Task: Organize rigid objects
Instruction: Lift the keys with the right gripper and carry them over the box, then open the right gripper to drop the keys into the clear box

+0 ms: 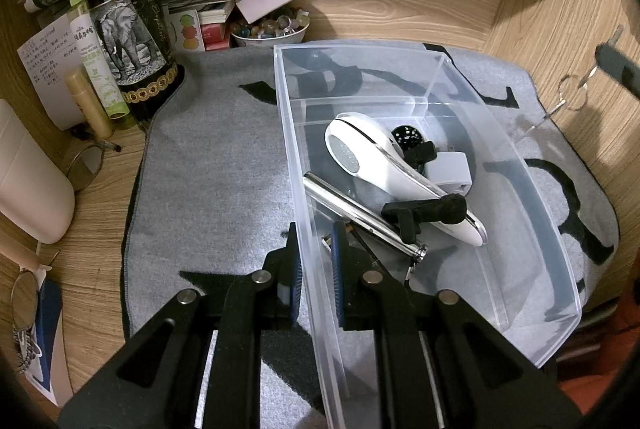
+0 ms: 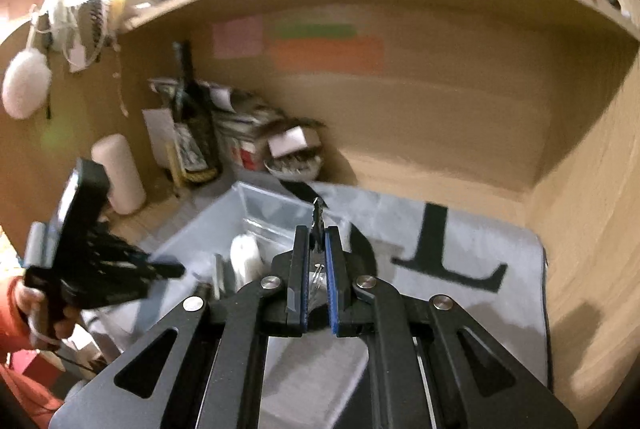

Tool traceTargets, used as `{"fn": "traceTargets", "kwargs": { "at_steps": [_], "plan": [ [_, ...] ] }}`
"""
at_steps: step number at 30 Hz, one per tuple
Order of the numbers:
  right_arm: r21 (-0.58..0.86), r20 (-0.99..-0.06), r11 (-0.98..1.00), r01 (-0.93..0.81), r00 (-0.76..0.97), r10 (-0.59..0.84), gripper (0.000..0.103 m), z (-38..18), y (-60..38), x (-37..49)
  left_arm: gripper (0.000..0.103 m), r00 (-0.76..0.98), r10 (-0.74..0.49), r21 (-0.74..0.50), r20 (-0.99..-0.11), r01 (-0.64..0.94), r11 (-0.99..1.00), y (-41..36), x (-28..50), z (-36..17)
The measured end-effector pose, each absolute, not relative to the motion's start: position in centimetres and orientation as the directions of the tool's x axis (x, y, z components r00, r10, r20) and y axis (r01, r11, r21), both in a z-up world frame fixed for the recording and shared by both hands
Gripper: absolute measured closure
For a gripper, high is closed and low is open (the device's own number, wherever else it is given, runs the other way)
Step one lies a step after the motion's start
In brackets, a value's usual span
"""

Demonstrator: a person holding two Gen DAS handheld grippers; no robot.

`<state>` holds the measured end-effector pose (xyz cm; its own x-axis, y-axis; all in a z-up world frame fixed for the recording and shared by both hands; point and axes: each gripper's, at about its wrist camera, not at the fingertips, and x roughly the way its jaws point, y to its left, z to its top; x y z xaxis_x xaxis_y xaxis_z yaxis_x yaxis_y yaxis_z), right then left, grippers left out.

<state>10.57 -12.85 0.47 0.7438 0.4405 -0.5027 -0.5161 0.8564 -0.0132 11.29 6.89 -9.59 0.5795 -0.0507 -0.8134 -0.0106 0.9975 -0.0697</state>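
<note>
The left gripper (image 1: 315, 261) had its blue-padded fingers set astride the near wall of the clear plastic storage bin (image 1: 532, 205), nearly closed on that thin wall, one finger outside and one inside, apparently steadying it. The right gripper (image 2: 319, 249) was nearly closed on a dark key-like piece with a metal ring (image 2: 318, 225), carried above the grey felt mat with black lettering (image 2: 460, 261), at about 12 o'clock from its fingertips and above the bin's right side. In the left wrist view the same keys (image 1: 576, 89) hung at roughly 2 o'clock, well apart from the bin.

Judging by the contents, the sorting looked largely done: inside the bin lay a white oval handheld device with a grey grille (image 1: 384, 169), a shiny metal tube (image 1: 360, 213), a black T-shaped part (image 1: 424, 213), a small grey rectangular case (image 1: 450, 169) and a black speckled round piece (image 1: 408, 137), all crowded toward the middle and touching or overlapping. Only the keys seemed left to drop in. The bin's far compartment held nothing visible.
</note>
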Motion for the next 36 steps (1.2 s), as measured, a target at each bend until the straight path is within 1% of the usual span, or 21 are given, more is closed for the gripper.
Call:
{"fn": "traceTargets", "kwargs": {
  "at_steps": [6,11,18,27,36],
  "plan": [
    [-0.01,-0.465,0.817,-0.577,0.726,0.507,0.096,1.6,-11.0,9.8,0.092,0.58,-0.051,-0.07,-0.813,-0.011,0.998,6.9,11.3,-9.6],
    [-0.012,-0.47,0.782,-0.624,0.694,0.546,0.096,1.4,-9.4,9.5,0.092,0.58,-0.051,-0.07,-0.813,-0.01,0.998,6.9,11.3,-9.6],
    [0.013,-0.559,0.747,-0.665,0.614,0.557,0.096,-1.5,-7.3,10.4,0.092,0.58,-0.05,-0.07,-0.813,-0.011,0.997,6.9,11.3,-9.6],
    [0.068,-0.671,0.745,-0.664,0.523,0.527,0.096,-5.6,-6.4,12.5,0.092,0.58,-0.05,-0.07,-0.813,-0.012,0.997,6.9,11.3,-9.6],
    [0.076,-0.727,0.742,-0.666,0.473,0.498,0.096,-7.4,-5.9,13.1,0.092,0.58,-0.05,-0.07,-0.813,-0.012,0.998,6.9,11.3,-9.6]
  ]
}}
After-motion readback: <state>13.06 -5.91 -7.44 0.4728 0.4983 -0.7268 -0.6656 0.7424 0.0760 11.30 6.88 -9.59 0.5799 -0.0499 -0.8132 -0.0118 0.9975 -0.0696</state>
